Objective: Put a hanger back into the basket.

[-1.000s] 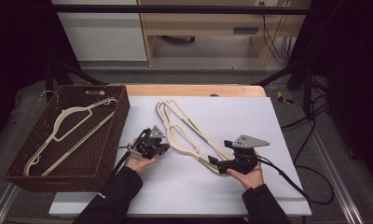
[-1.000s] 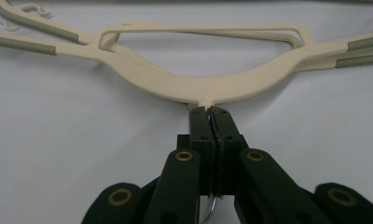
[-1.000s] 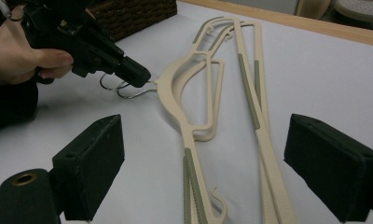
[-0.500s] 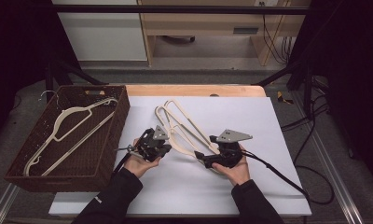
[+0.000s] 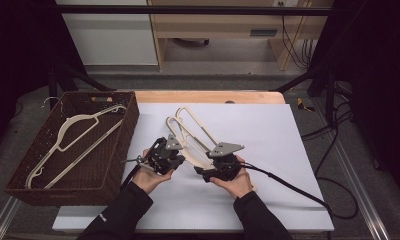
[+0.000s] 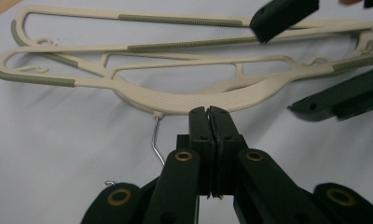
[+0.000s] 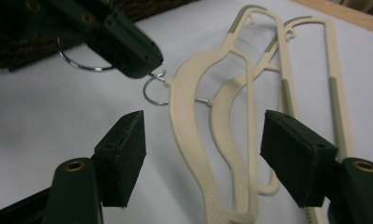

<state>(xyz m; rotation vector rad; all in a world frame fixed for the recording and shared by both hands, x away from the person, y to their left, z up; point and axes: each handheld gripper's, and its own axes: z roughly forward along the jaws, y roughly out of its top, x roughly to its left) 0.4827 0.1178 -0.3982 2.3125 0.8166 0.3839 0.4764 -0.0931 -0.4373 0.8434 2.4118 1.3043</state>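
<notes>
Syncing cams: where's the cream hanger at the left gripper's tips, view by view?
High view: cream hanger at table centre, just right of the left gripper.
Left gripper view: across the middle, just past the shut jaws.
Right gripper view: centre, running top to bottom.
Shared landmark: left gripper, at its hook.

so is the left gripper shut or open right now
Shut: in the left gripper view the left gripper has its jaws pressed together at the top hanger's neck, beside its wire hook.

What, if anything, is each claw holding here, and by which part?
The left claw is shut on the top hanger's neck where its wire hook starts. The right claw straddles both hangers, closing, pads not touching.
</notes>
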